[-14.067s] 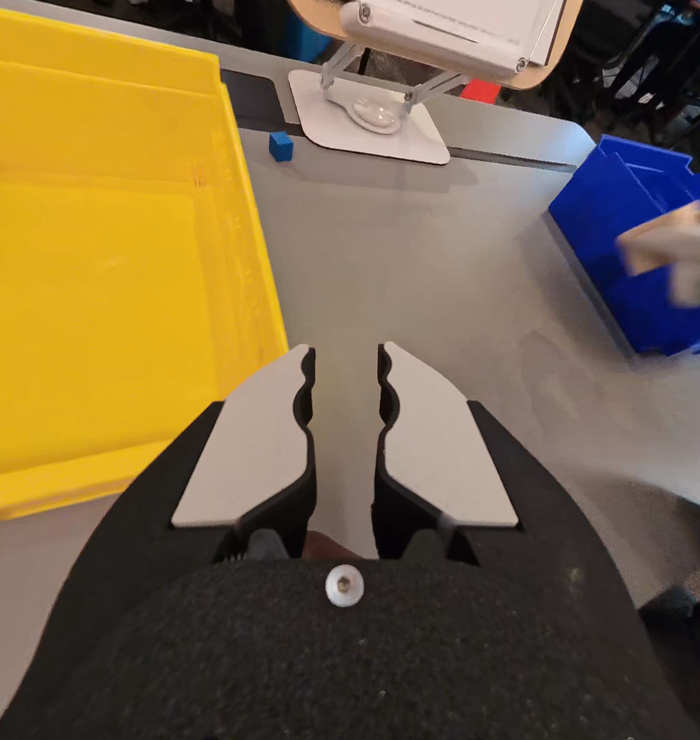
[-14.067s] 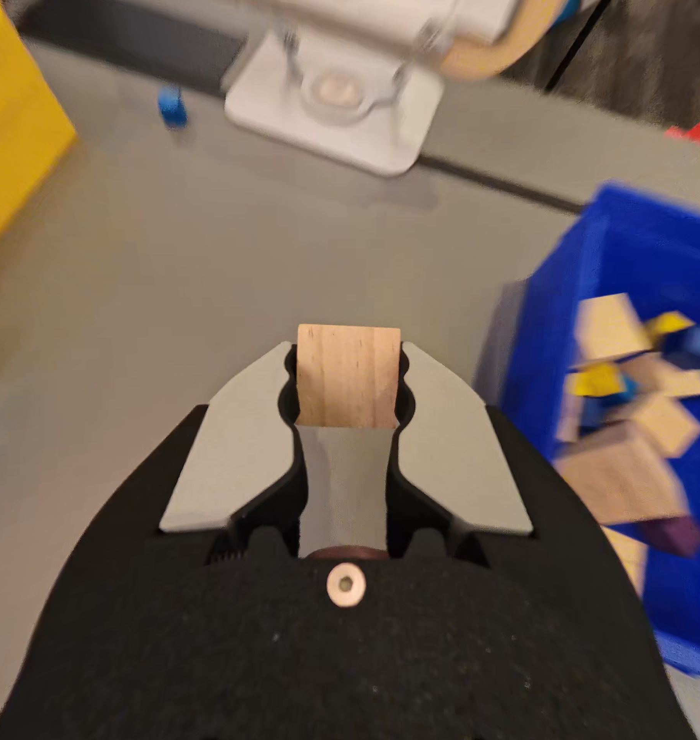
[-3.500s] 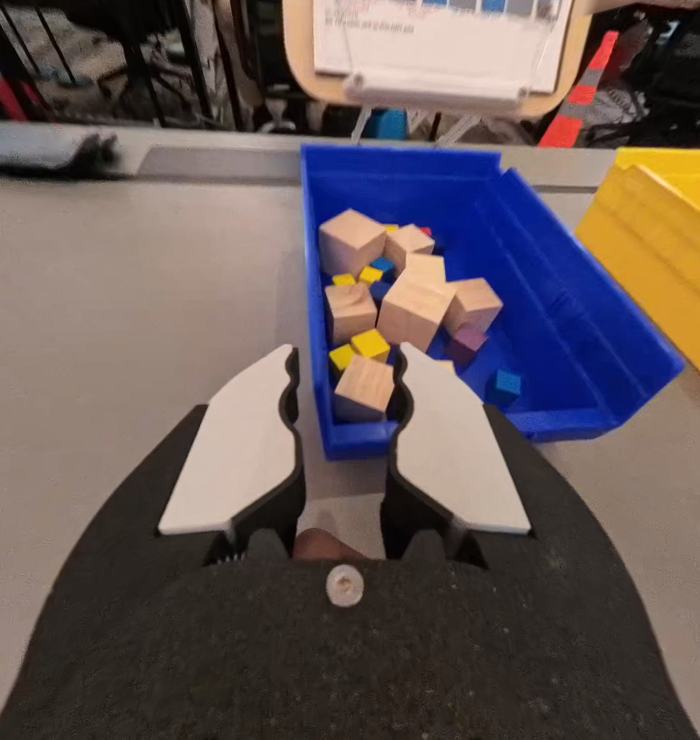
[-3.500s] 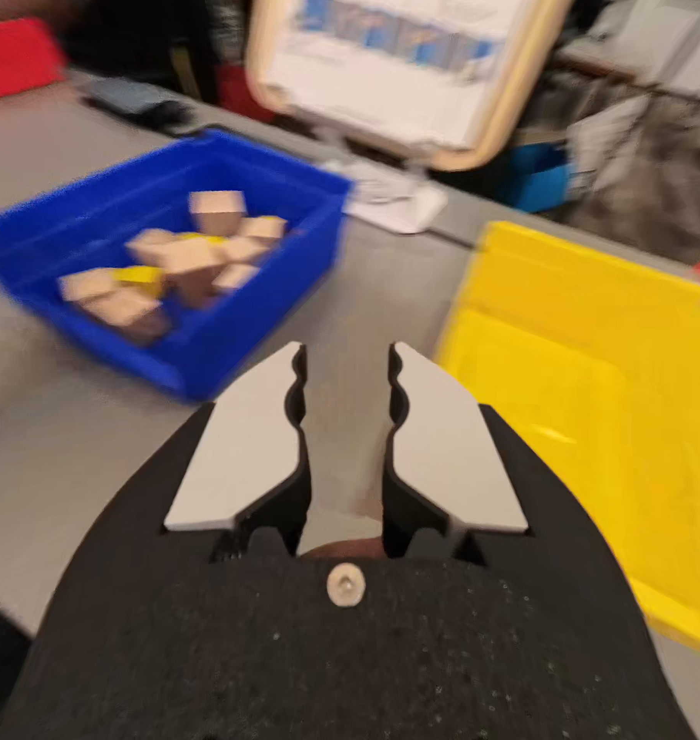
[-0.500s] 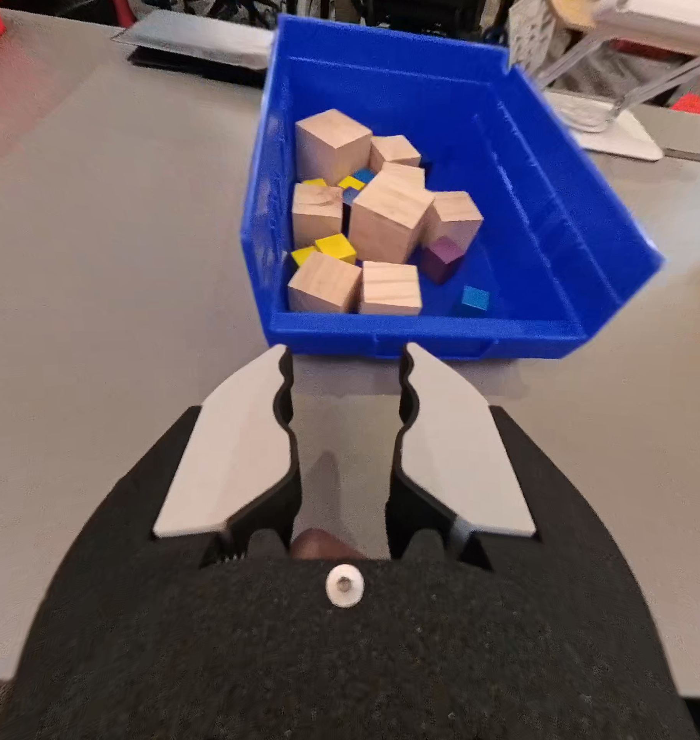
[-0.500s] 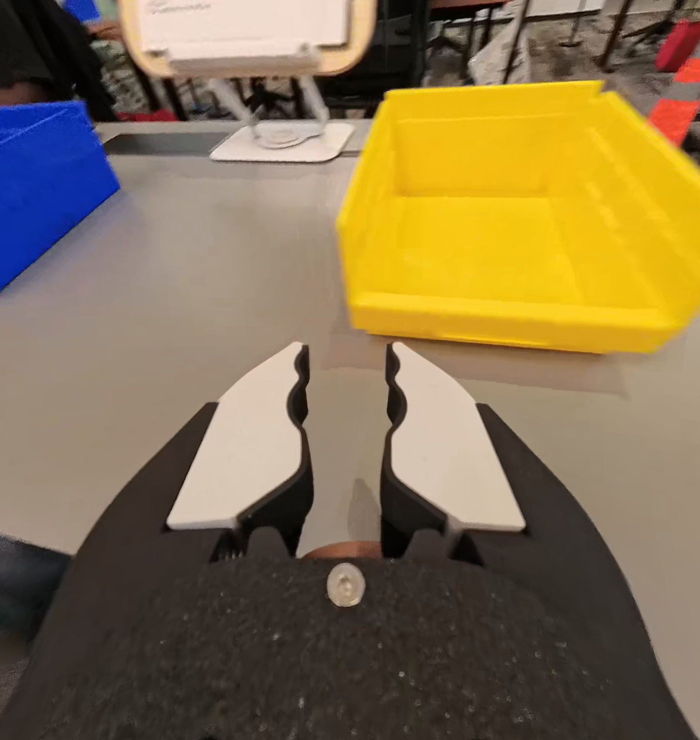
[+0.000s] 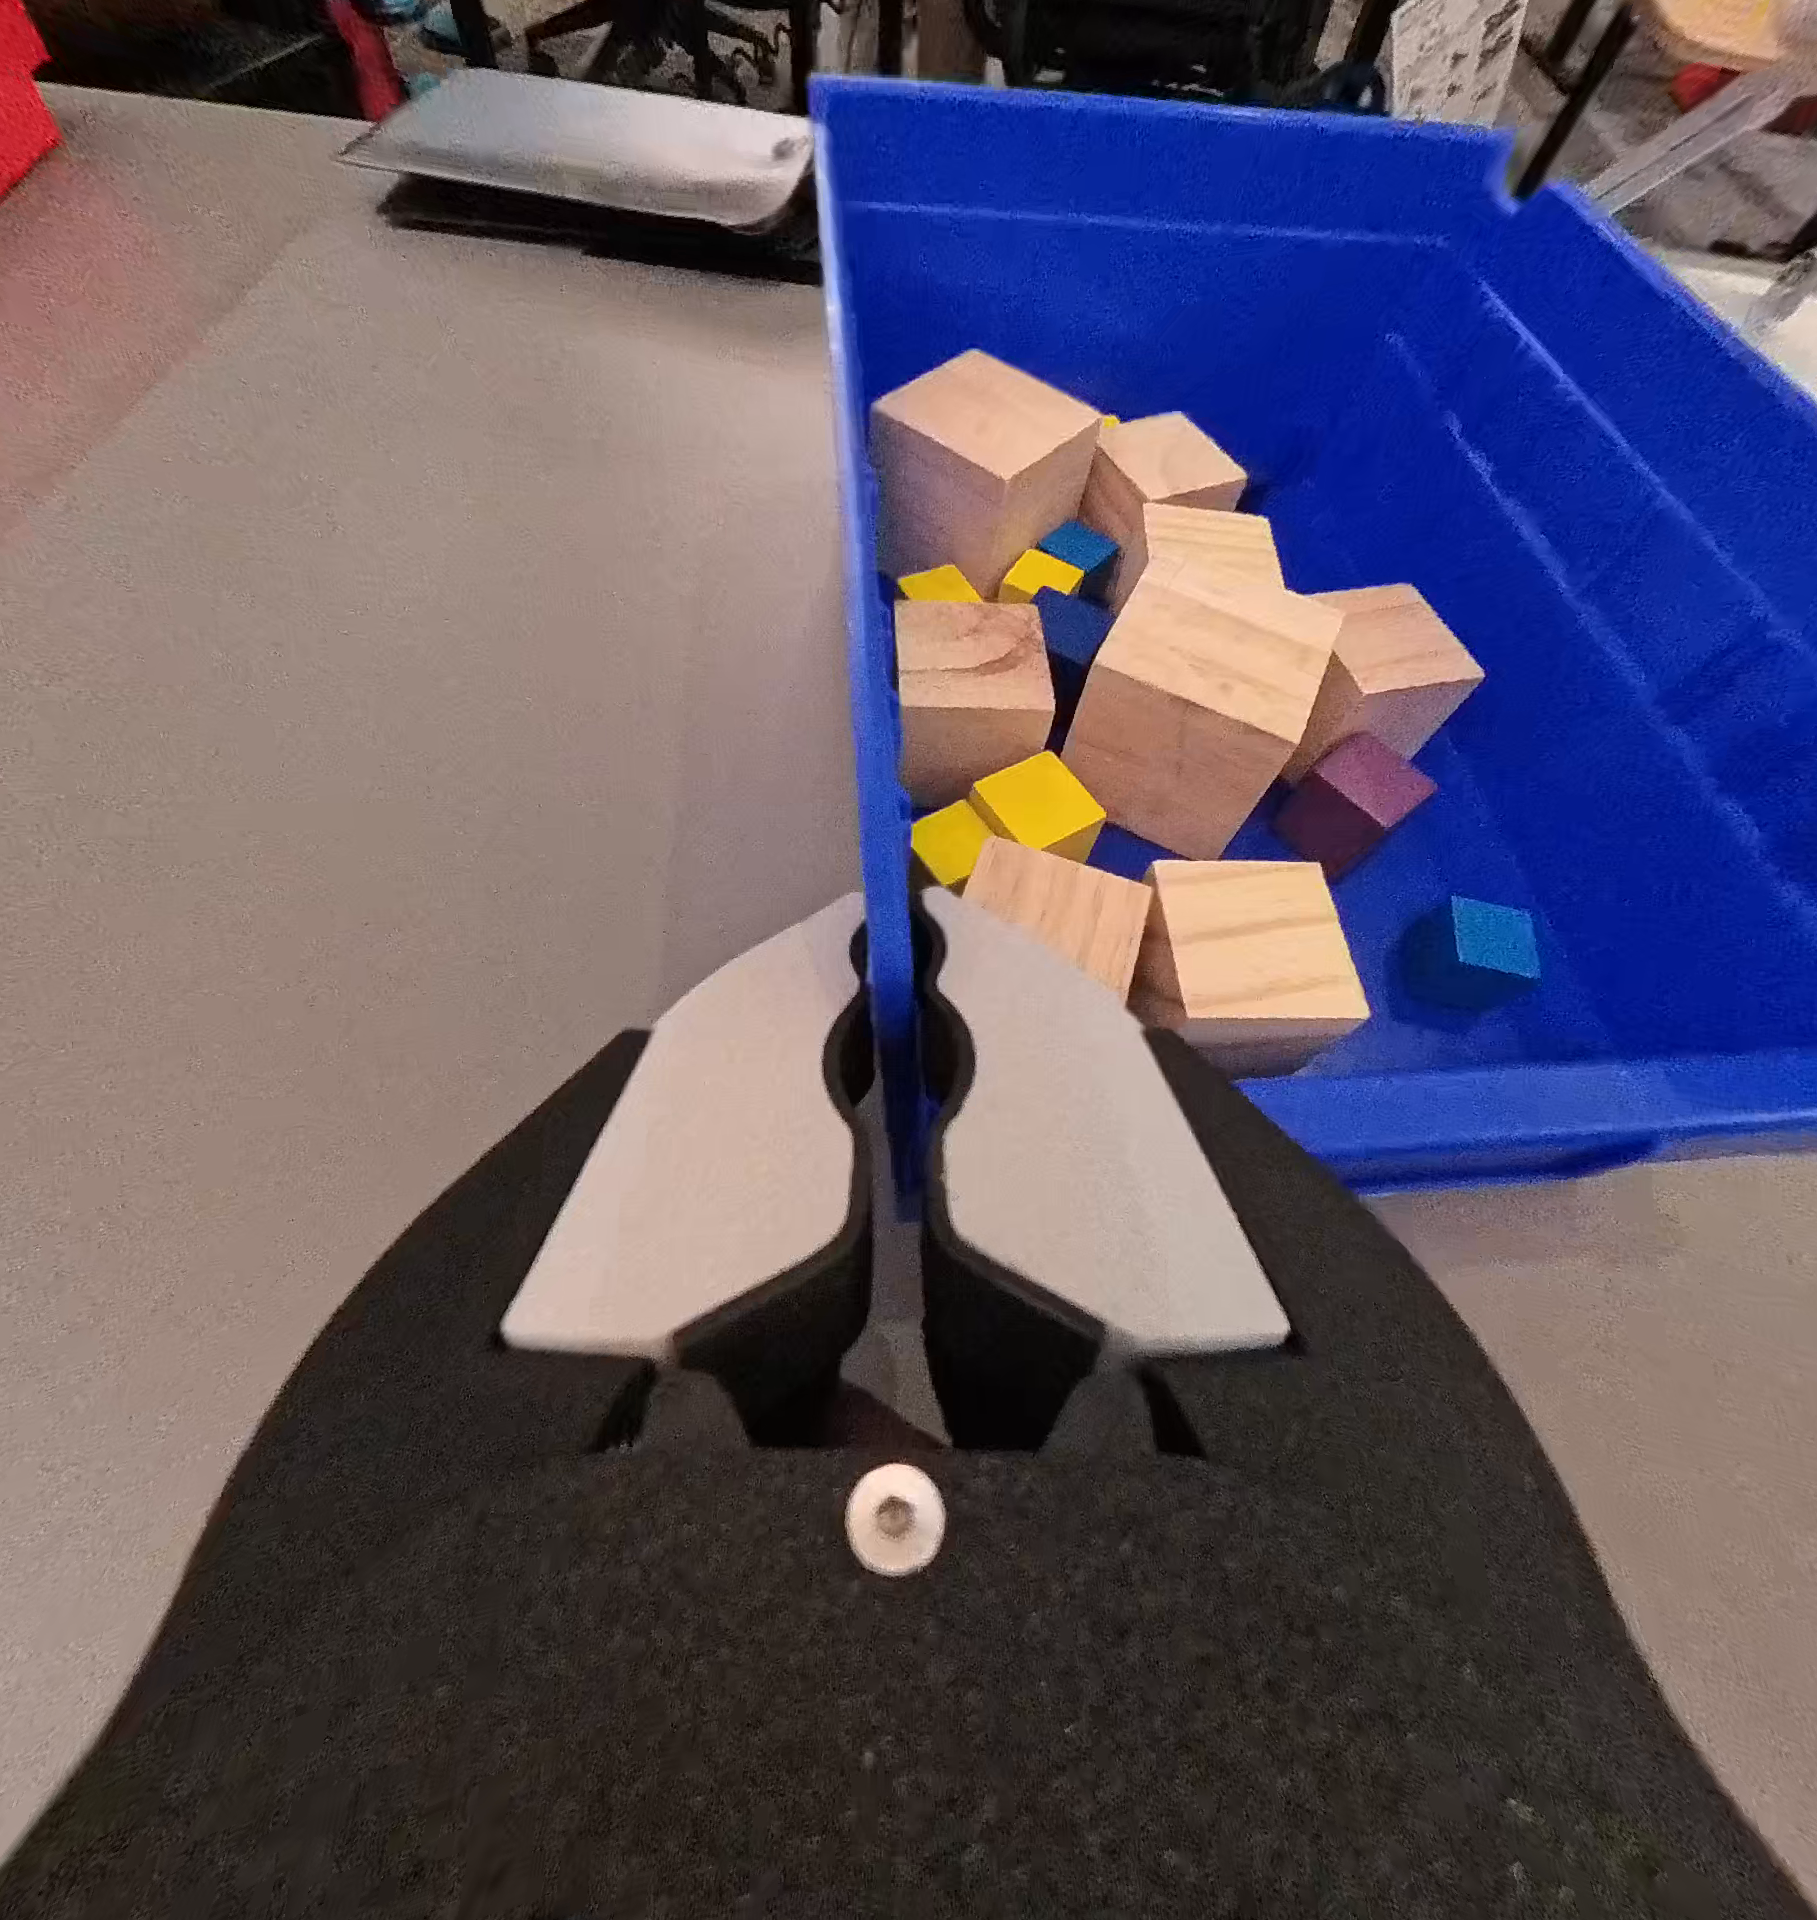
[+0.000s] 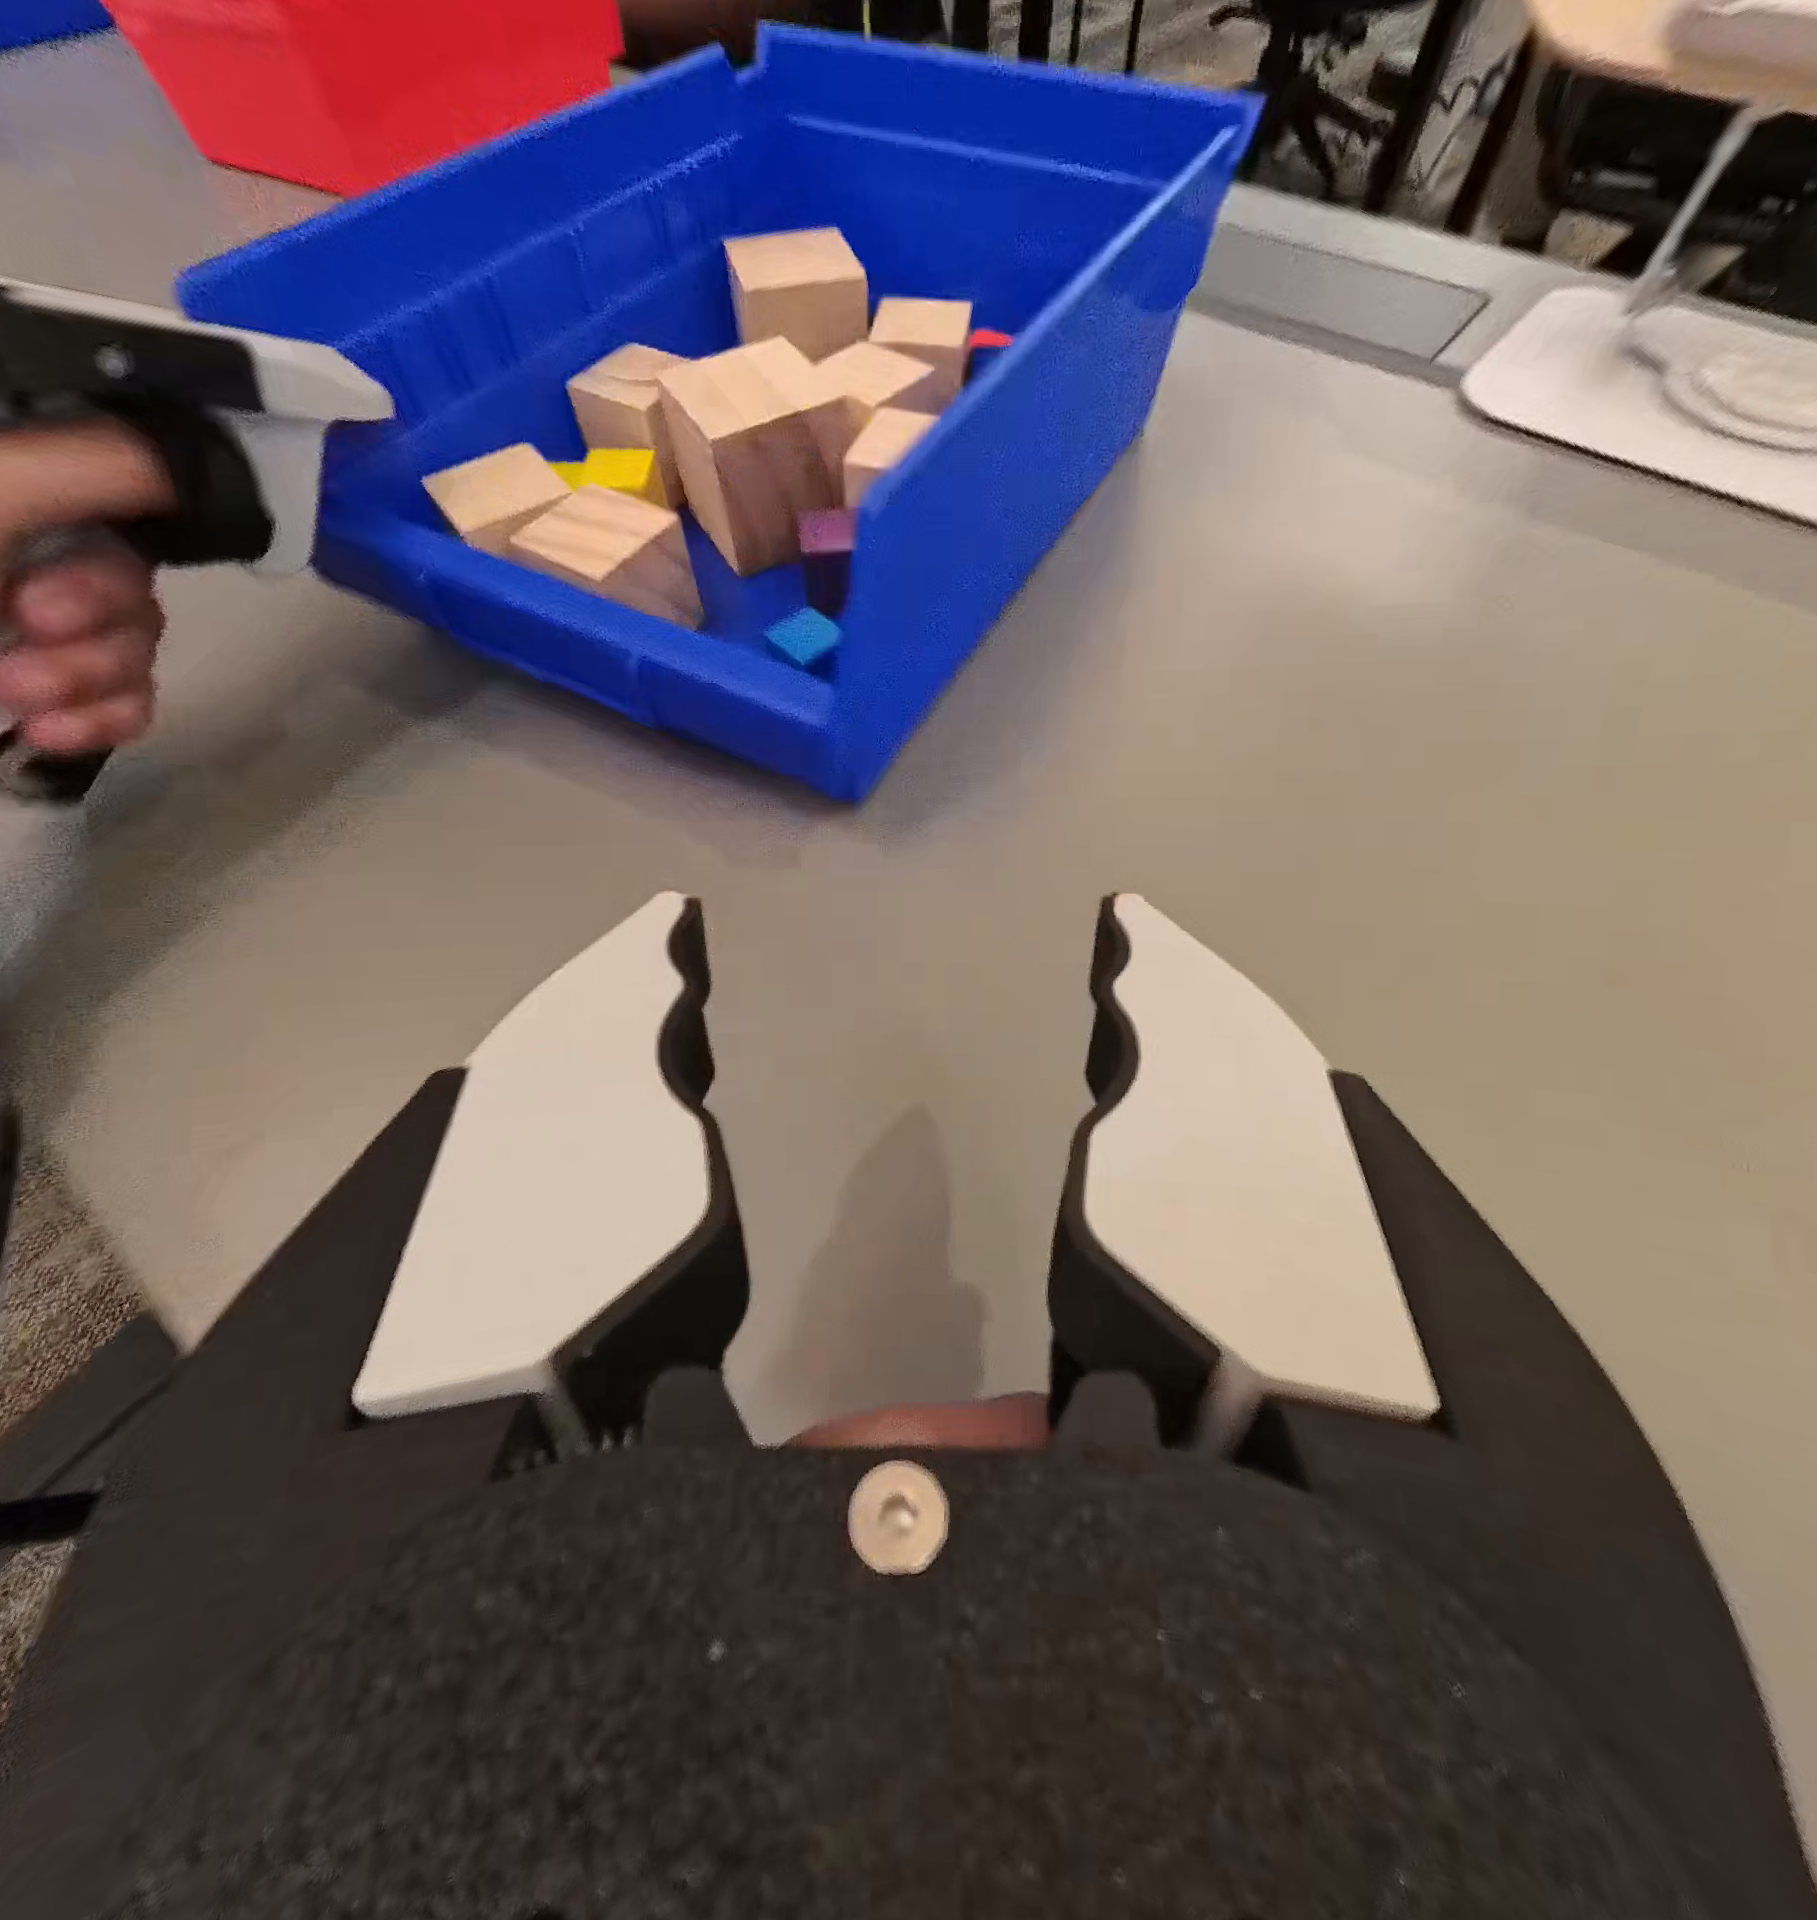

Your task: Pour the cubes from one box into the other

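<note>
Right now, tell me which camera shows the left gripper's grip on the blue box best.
The left wrist view. There the left gripper is shut on the side wall of the blue box, one finger outside, one inside beside the wooden cubes. The right wrist view shows that gripper from the side at the box's corner, with the contact blurred.

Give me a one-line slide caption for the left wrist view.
Left tool clamped on the blue box's side wall, wooden and coloured cubes inside.
</note>
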A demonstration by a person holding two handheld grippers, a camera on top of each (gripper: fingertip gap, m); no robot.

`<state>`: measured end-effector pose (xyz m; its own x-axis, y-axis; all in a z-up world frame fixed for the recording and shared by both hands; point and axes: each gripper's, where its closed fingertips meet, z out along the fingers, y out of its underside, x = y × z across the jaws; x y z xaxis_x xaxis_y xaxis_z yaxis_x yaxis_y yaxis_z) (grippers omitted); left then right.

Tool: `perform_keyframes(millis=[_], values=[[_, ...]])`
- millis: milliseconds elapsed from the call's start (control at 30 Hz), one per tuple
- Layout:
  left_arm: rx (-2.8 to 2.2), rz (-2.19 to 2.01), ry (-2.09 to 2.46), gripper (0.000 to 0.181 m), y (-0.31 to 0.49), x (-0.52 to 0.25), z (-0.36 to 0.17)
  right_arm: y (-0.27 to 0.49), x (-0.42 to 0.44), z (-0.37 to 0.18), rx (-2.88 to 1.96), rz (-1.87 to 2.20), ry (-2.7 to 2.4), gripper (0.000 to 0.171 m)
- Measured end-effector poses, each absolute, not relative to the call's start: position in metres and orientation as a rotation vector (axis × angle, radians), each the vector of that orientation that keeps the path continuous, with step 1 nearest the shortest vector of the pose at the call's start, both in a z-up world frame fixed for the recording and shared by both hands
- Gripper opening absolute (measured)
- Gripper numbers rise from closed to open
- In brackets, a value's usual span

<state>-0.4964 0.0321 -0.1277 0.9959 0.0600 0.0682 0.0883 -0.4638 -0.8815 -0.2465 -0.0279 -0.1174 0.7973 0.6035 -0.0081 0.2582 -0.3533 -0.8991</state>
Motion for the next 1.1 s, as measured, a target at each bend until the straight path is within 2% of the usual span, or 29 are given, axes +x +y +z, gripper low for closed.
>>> perform_keyframes(millis=[167,200,300,333,467,600,933,1100], values=[[-2.073,0.021,-0.083,0.004,0.019,-0.467,-0.128,0.035,-0.295,-0.131,-2.044,0.356,-0.486,0.068],[-2.072,0.038,-0.073,0.004,0.017,-0.463,-0.128,0.047,-0.292,-0.136,-2.072,0.304,-0.440,0.061],[-2.063,0.023,-0.079,0.004,0.014,-0.456,-0.127,0.066,-0.277,-0.134,-2.109,0.288,-0.348,0.011],[-2.046,-0.002,-0.082,0.005,0.013,-0.451,-0.123,0.069,-0.269,-0.128,-2.095,0.281,-0.346,0.002],[-2.054,-0.058,-0.040,0.005,0.014,-0.416,-0.107,0.061,-0.231,-0.108,-2.077,0.248,-0.276,0.002],[-2.041,-0.177,0.032,0.004,0.021,-0.357,-0.080,0.049,-0.169,-0.062,-1.992,0.140,-0.222,0.002],[-2.024,-0.408,0.376,0.005,0.054,-0.117,0.052,0.031,0.068,0.095,-2.006,-0.211,-0.034,0.002],[-2.093,-0.621,0.389,0.005,0.045,-0.001,0.058,0.012,0.173,0.130,-2.111,-0.429,-0.024,0.002]])
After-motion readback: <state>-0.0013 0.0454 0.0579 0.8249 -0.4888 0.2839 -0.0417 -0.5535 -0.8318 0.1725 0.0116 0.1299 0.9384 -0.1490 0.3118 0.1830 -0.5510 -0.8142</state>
